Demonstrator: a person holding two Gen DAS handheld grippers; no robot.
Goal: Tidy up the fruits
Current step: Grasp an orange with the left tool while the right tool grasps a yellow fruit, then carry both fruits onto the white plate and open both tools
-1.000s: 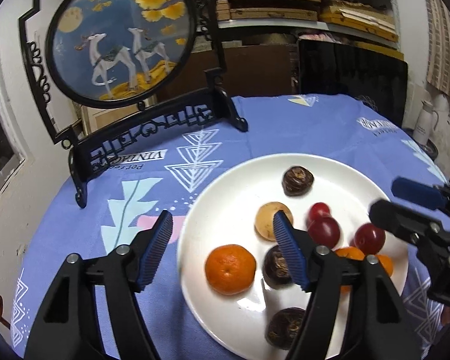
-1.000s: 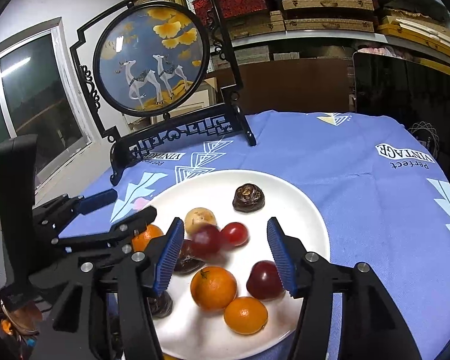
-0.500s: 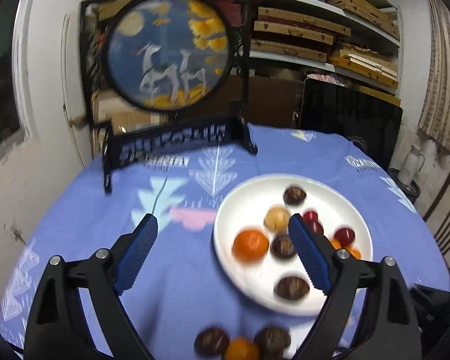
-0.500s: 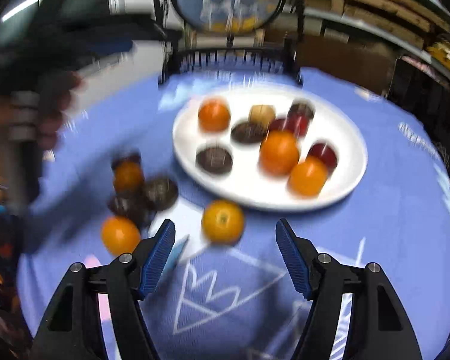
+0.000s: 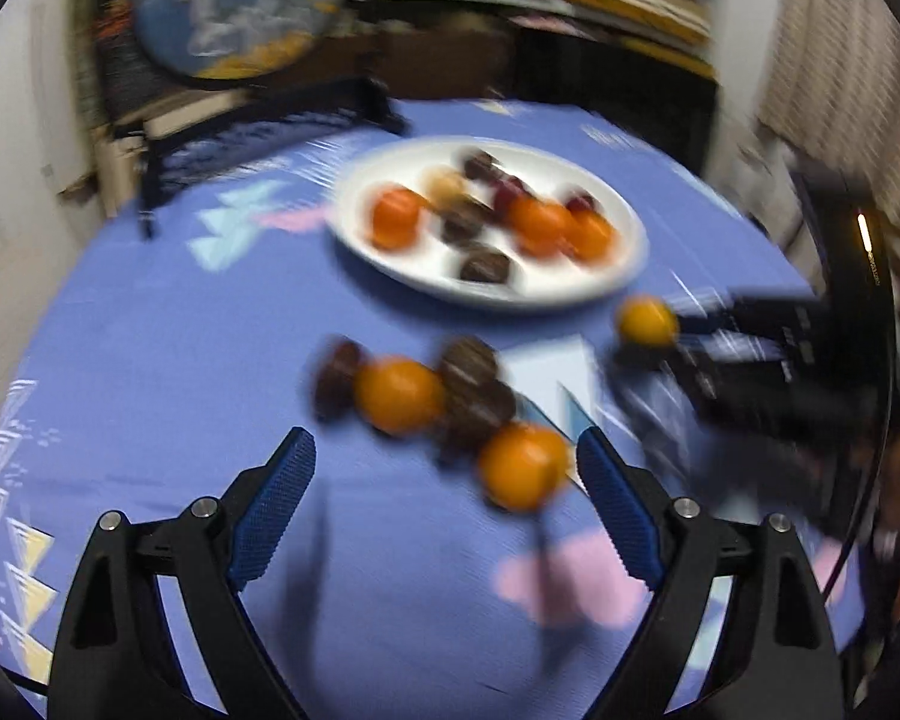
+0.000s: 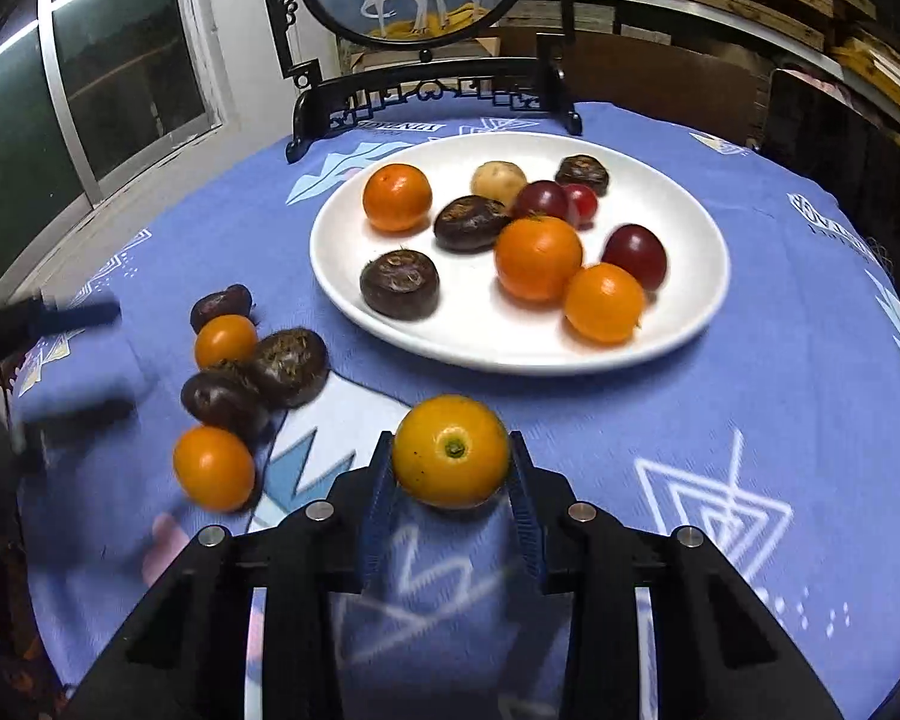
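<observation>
- The right gripper (image 6: 452, 480) grasps a small orange (image 6: 451, 450) between its blue pads, holding it just short of the white plate (image 6: 696, 300); whether it hangs just above the blue tablecloth (image 6: 750, 420) or touches it cannot be told.
- The left gripper (image 5: 444, 483) is spread wide and holds nothing; its view is blurred, and it points at a loose cluster on the cloth.
- That cluster, seen sharply from the right wrist, holds a second orange (image 6: 213, 467), a third orange (image 6: 225, 339) and three dark chestnut-like fruits (image 6: 288, 366), all touching or nearly so.
- The plate already carries three oranges, dark fruits, red ones and a pale one.
- The step in hand appears to be carrying the gripped orange to the plate.
- To do it well, the grip should stay gentle and centred, since a round fruit can squirt sideways from flat pads.
- A bare patch at the plate's near right rim looks the safest landing spot.
- Lowering until the fruit rests before letting go should stop it rolling into its neighbours.
</observation>
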